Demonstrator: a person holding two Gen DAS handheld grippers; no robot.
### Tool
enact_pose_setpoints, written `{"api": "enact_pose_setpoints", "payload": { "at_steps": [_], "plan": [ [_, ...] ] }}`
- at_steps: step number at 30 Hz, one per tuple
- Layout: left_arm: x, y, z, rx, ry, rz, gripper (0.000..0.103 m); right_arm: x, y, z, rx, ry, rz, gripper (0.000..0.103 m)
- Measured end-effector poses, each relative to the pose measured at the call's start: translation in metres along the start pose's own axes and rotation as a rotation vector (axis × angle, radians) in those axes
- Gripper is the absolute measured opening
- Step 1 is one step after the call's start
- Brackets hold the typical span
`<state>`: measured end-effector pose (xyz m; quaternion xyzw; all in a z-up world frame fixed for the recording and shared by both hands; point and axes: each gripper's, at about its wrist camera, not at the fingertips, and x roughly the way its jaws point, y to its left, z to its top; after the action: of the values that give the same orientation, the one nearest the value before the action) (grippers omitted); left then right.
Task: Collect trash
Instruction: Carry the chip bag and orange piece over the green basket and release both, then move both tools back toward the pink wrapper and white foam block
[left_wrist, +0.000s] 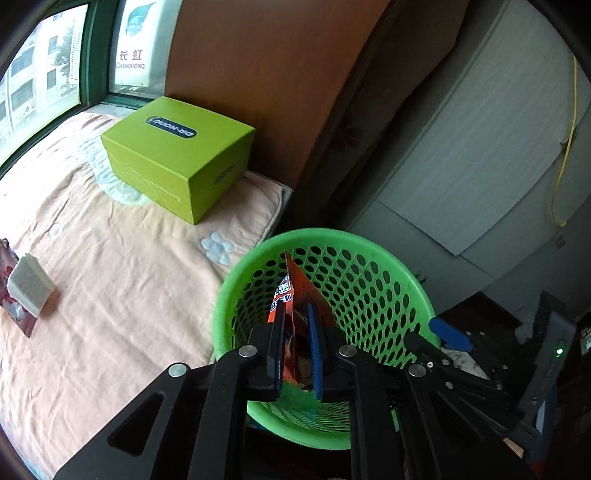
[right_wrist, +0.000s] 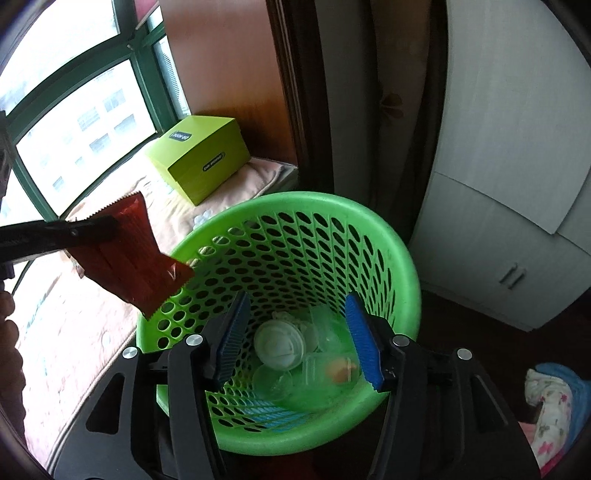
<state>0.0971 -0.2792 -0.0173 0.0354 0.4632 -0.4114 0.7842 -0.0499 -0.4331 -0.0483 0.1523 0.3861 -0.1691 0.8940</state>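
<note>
Bedside basket (right_wrist: 402, 266); left tongs (left_wrist: 295, 314) pinching wrapper (left_wrist: 291, 291), right tongs (right_wrist: 295, 332) agape, empty

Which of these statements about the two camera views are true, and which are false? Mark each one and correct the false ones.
1. The left gripper is shut on an orange snack wrapper. True.
2. The green perforated plastic basket holds nothing. False: clear plastic cups and a white lid lie at its bottom.
3. The right gripper stands open over the basket with nothing between its fingers. True.
4. The lime-green cardboard box lies inside the basket. False: it sits on the peach bedcover near the window.
5. A white sponge block rests on the bedcover. True.
</note>
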Motion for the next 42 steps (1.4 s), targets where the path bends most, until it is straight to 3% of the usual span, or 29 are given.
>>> {"api": "enact_pose_setpoints", "payload": {
  "at_steps": [5,8,10,20,24,30,40,42],
  "plan": [
    [0.012,-0.003,-0.002,0.003,0.026,0.001,0.014,-0.004,-0.004,-0.002,0.011,-0.012,0.003,0.059],
    [0.014,-0.003,-0.003,0.002,0.031,0.004,0.021,-0.005,-0.004,-0.002,0.011,-0.014,0.002,0.061],
    [0.013,-0.002,-0.005,-0.002,0.028,0.013,0.033,-0.005,-0.003,-0.002,0.012,-0.013,0.008,0.061],
    [-0.012,0.02,-0.01,-0.026,-0.023,0.085,0.051,-0.005,0.019,0.003,-0.035,-0.024,0.043,0.068],
    [-0.024,0.038,-0.011,-0.045,-0.044,0.132,0.057,-0.004,0.032,0.008,-0.058,-0.028,0.062,0.072],
    [-0.055,0.07,-0.016,-0.082,-0.121,0.211,0.081,0.003,0.061,0.016,-0.107,-0.026,0.111,0.076],
    [-0.106,0.15,-0.031,-0.238,-0.168,0.341,0.09,0.027,0.128,0.03,-0.204,-0.002,0.209,0.079],
    [-0.116,0.168,-0.036,-0.271,-0.177,0.369,0.093,0.033,0.141,0.032,-0.216,0.009,0.232,0.085]
  ]
}}
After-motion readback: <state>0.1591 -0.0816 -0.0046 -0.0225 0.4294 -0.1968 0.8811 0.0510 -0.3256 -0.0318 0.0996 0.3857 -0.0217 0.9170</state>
